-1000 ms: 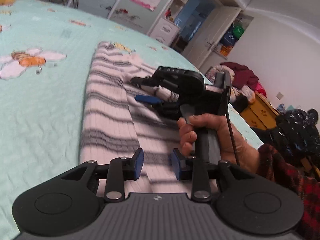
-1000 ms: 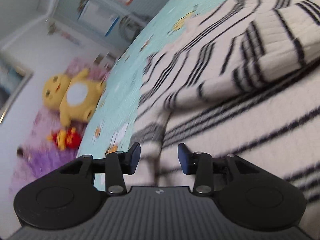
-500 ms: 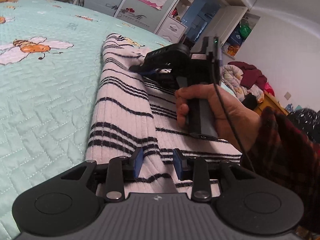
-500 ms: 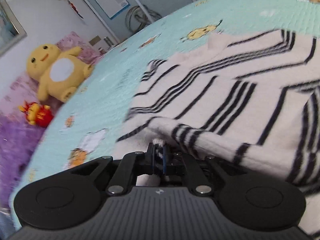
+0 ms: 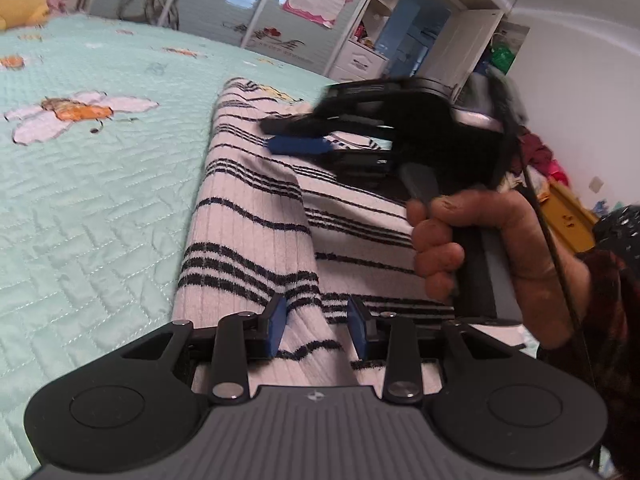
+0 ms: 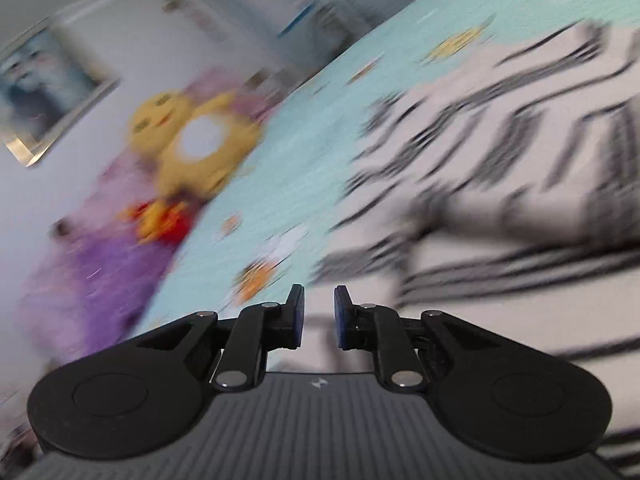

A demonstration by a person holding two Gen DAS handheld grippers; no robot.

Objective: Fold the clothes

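The left gripper [image 5: 316,330] stands part open astride a ridge of the white black-striped knit sweater [image 5: 256,224], pads apart from it. The right gripper [image 6: 319,316], jaws just opening, narrowly parted, holds nothing above the mint quilted bedspread [image 5: 100,200].

A ridge of the striped sweater [image 5: 256,240] lies between the left gripper's [image 5: 316,330] parted fingers. Ahead and right, a hand [image 5: 492,248] holds the right gripper [image 5: 296,136] over it.

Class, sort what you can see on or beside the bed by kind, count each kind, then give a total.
Striped garment: 1
Handheld grippers, left and right: 2
Yellow plush toy: 1
Small red and yellow toy: 1
Total: 5
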